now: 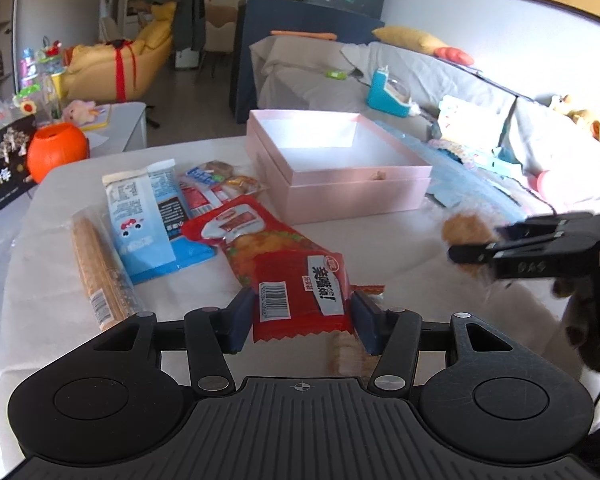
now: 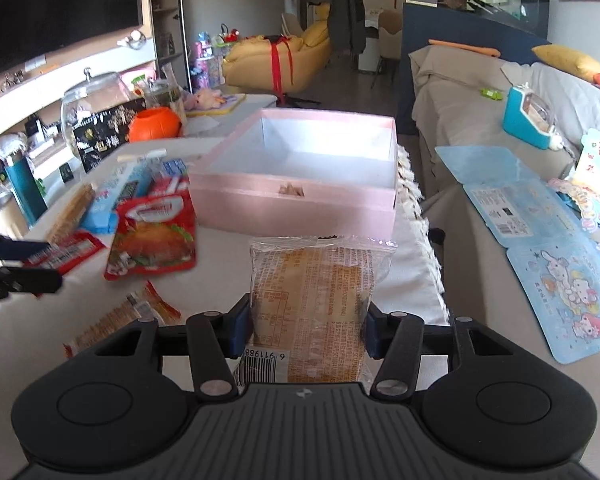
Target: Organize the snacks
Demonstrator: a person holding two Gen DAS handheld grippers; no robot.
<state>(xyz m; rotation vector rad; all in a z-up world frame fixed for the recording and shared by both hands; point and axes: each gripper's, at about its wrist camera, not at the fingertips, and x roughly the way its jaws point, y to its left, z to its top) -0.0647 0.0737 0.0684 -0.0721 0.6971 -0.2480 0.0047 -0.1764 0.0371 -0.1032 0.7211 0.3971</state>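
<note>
White cloth covers the table (image 1: 60, 216) in the left wrist view, and a couch sits behind it. The left gripper (image 1: 303, 314) squeezes a red snack bag (image 1: 300, 280) between its two blue pads, one on each side. More snacks lie on the cloth to the left: a blue and white pack (image 1: 144, 220) and a long wafer pack (image 1: 100, 268). An open pink box (image 1: 340, 176) sits farther back, and it looks nearly empty. At the right edge, the right gripper (image 1: 460, 254) shows from the side with something round and brown in it, but it is blurry.

Now the right wrist view. The right gripper (image 2: 308, 320) pinches a clear cake pack (image 2: 312, 296) from both sides. The pink box (image 2: 296, 200) is just past it. A red chicken snack bag (image 2: 152, 240) lies on the cloth to the left, near the box. The left gripper's dark tip (image 2: 28, 276) pokes in at the left edge.
</note>
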